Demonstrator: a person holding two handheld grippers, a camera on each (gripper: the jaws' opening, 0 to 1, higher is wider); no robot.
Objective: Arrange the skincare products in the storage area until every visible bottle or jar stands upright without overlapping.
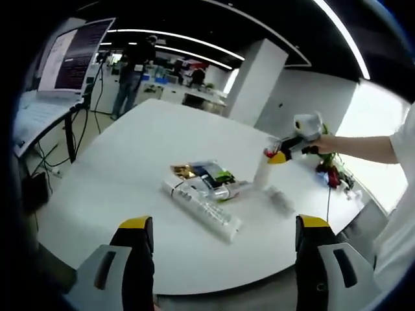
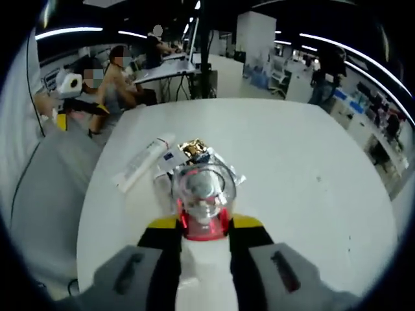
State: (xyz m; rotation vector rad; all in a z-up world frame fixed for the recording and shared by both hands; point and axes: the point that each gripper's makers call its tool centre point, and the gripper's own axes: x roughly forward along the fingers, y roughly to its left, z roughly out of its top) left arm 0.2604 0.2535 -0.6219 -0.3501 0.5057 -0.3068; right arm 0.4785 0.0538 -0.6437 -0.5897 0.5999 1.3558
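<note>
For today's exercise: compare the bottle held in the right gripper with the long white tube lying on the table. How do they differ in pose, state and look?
The bottle stands upright at the table's far side, clamped by the right gripper; the long white tube lies flat, untouched by either gripper. The bottle has a clear cap with a red ring; the tube looks plain white with small print. Both have white bodies and sit on the white table.

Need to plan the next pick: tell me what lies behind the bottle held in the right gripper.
In the right gripper view, behind the clear-capped bottle lies a pile on the white table: a white tube, a gold-wrapped item and small packets. The bottle covers the pile's near part.
</note>
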